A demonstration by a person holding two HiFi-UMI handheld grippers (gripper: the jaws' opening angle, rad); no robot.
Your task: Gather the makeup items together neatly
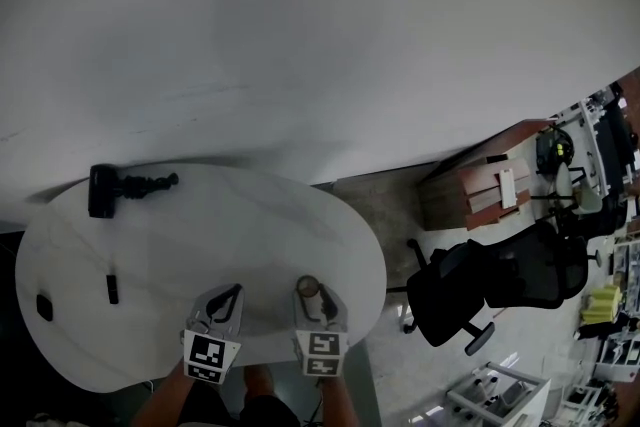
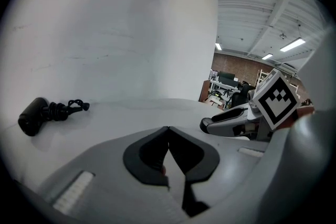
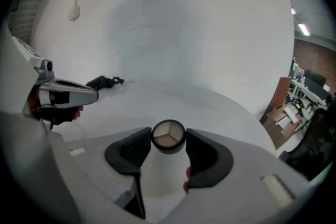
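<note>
**Right gripper clamps a round compact; left gripper closed on nothing**

The compact (image 3: 168,136) is round, with no long axis. Its open face is turned back toward the right gripper's camera. The right gripper (image 1: 316,295) has its jaws pressed on either side of the compact, over the near part of the white table (image 1: 250,215). Only the right gripper view shows what the compact holds: three wedge-shaped pans of powder in pale and tan shades. The head view gives just a small round top.

The left gripper (image 2: 168,131) sits just beside the right one, jaw tips together and nothing between them.

Only the head view takes in the table's left end. A slim black stick (image 1: 112,288) lies there, its long axis running away from the person, with a small dark item (image 1: 44,306) near it. A black device on a bendy tripod (image 1: 118,187) lies at the far left, its legs pointing right
</note>
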